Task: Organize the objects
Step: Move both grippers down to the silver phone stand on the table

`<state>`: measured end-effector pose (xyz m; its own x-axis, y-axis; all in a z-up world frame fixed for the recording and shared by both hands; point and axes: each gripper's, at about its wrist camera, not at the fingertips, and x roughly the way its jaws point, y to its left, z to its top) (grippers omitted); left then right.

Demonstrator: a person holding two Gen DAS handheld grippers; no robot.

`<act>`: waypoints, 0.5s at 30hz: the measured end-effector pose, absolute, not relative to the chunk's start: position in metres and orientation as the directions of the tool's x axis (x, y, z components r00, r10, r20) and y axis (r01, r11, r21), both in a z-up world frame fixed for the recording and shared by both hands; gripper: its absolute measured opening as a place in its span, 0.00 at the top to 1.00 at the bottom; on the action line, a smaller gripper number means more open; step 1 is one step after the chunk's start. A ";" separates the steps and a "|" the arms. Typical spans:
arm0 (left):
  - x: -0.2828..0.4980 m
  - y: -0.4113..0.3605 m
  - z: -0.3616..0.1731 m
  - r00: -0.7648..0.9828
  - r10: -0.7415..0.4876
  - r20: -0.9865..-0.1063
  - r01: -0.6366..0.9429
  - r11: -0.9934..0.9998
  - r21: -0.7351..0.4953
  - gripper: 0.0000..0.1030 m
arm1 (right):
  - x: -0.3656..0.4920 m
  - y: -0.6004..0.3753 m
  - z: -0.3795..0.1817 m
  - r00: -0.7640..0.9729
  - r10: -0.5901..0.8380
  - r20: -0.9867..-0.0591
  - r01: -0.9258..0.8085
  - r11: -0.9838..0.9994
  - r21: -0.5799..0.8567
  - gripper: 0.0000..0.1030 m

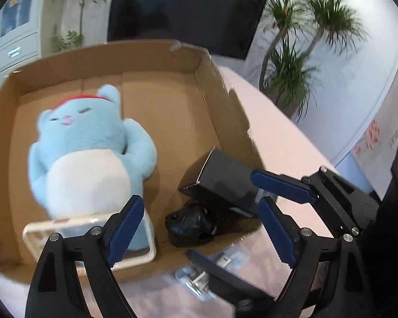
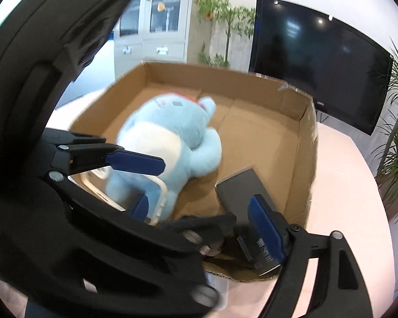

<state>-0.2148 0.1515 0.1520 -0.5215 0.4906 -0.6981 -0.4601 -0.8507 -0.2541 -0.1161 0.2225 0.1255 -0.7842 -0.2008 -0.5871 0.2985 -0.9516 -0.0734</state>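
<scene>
An open cardboard box (image 1: 225,111) (image 2: 305,143) lies on a pale pink table. Inside it a light blue plush bear (image 1: 92,145) (image 2: 167,137) lies on its back, its feet over a clear case with a cream rim (image 1: 37,235) (image 2: 163,193). A black carton (image 1: 225,182) (image 2: 241,185) leans at the near right corner, beside a black mouse (image 1: 191,225). My left gripper (image 1: 201,201) (image 2: 199,192) hovers open over the box's near edge, holding nothing. My right gripper (image 2: 197,198) (image 1: 220,213) crosses it from the right, also open with nothing in it.
A blurred clear plastic item (image 1: 204,273) lies on the table (image 1: 291,137) in front of the box. A dark TV screen (image 2: 318,61), potted plants (image 1: 291,61) and a glass-door cabinet (image 2: 156,26) stand behind. Bare tabletop lies right of the box.
</scene>
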 end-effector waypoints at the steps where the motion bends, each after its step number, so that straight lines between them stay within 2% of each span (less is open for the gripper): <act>1: -0.209 0.146 0.154 -0.529 0.490 -0.693 -0.453 -0.854 -0.258 0.14 | -0.106 0.226 0.127 -0.783 -0.219 -0.582 0.305 -0.951 -0.052 0.24; 6: -0.164 0.104 0.135 -0.532 0.476 -0.700 -0.383 -0.873 -0.302 0.13 | -0.073 0.249 0.105 -0.745 -0.268 -0.611 0.310 -0.950 0.039 0.23; 10: -0.141 0.092 0.089 -0.487 0.462 -0.741 -0.300 -0.885 -0.355 0.13 | -0.076 0.275 0.049 -0.663 -0.244 -0.708 0.246 -0.964 0.102 0.24; 11: -0.135 0.091 0.078 -0.472 0.464 -0.750 -0.288 -0.885 -0.367 0.13 | -0.079 0.278 0.040 -0.649 -0.238 -0.722 0.231 -0.967 0.111 0.26; 12: -0.133 0.092 0.067 -0.450 0.459 -0.766 -0.276 -0.887 -0.370 0.13 | -0.082 0.281 0.032 -0.637 -0.232 -0.735 0.216 -0.969 0.118 0.37; 14: -0.129 0.092 0.057 -0.451 0.446 -0.773 -0.270 -0.894 -0.358 0.13 | -0.090 0.286 0.021 -0.623 -0.234 -0.747 0.203 -0.970 0.135 0.49; 15: -0.126 0.092 0.055 -0.461 0.431 -0.776 -0.266 -0.901 -0.342 0.13 | -0.091 0.286 0.018 -0.623 -0.236 -0.746 0.202 -0.970 0.138 0.51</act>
<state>-0.1263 0.0924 0.0548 -0.4608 0.4307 -0.7760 -0.2662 -0.9011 -0.3422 -0.0914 0.2857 0.0180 -0.6230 -0.2359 -0.7458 0.2020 -0.9696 0.1379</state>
